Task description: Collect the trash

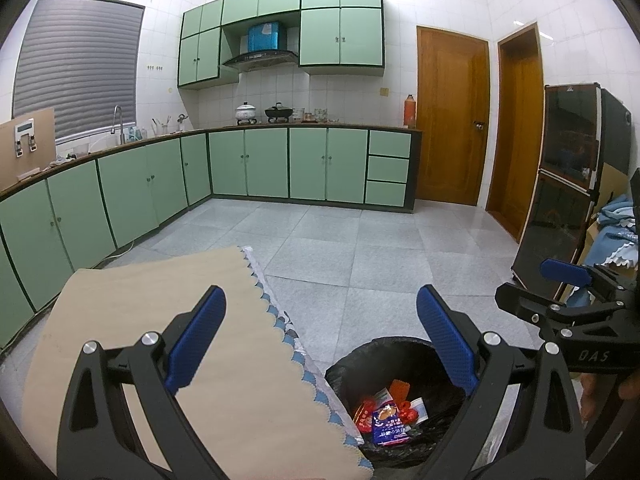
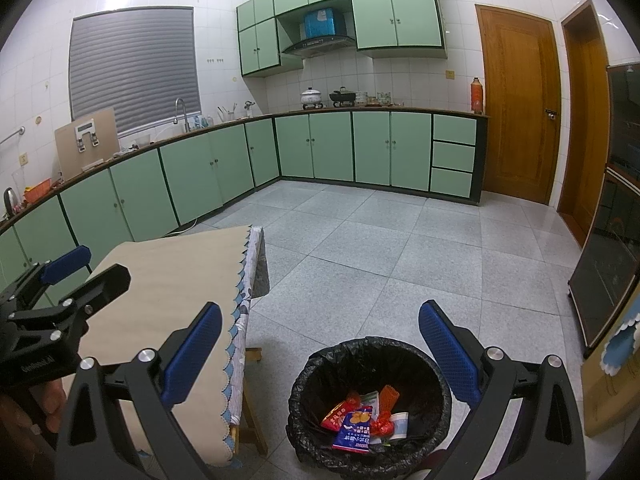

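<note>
Left claw point(image 1: 320, 336) and right claw point(image 2: 320, 352), each with blue-padded fingers spread wide apart and gripping nothing. The bin point(image 2: 370, 402), lined with a black bag, stands on the grey tiled floor point(image 2: 380, 248) and serves as the landmark. Trash point(image 2: 366, 418) lies at the bottom of the bin: a blue packet, red wrappers, an orange piece and a white cup, heaped together and touching. The right claw hangs above the bin, its fingers framing the rim on either side. The left claw hangs over the bin's left edge, its left finger above the surface point(image 1: 160, 328). This surface, covered by a beige cloth with a scalloped blue edge, stands just beside the bin on its left; in the left wrist view the cloth's edge overlaps the rim. Beyond the bin, well apart from it, green cabinets point(image 2: 332, 148) line the walls, and two wooden doors point(image 2: 520, 108) stand farther off to the bin's right.
</note>
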The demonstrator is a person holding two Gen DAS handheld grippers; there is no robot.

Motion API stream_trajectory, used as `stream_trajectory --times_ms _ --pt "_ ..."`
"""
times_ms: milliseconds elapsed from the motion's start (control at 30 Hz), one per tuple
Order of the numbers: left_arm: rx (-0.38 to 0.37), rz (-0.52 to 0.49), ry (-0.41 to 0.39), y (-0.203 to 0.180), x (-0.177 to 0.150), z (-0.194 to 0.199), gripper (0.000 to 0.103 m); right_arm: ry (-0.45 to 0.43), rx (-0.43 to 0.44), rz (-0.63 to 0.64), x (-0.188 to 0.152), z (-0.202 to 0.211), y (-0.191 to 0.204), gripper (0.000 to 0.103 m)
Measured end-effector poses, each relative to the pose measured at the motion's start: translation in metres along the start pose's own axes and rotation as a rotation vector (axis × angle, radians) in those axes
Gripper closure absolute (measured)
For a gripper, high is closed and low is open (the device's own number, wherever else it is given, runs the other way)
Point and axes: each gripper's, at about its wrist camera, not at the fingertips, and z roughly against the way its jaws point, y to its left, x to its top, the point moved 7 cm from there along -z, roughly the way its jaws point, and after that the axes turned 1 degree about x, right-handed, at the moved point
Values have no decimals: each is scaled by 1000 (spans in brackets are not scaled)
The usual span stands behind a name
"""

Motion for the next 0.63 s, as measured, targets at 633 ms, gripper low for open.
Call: stream_trajectory --times_ms 633 --pt "13 19 11 0 -1 -3 10 18 -6 -14 -1 -8 -5 6"
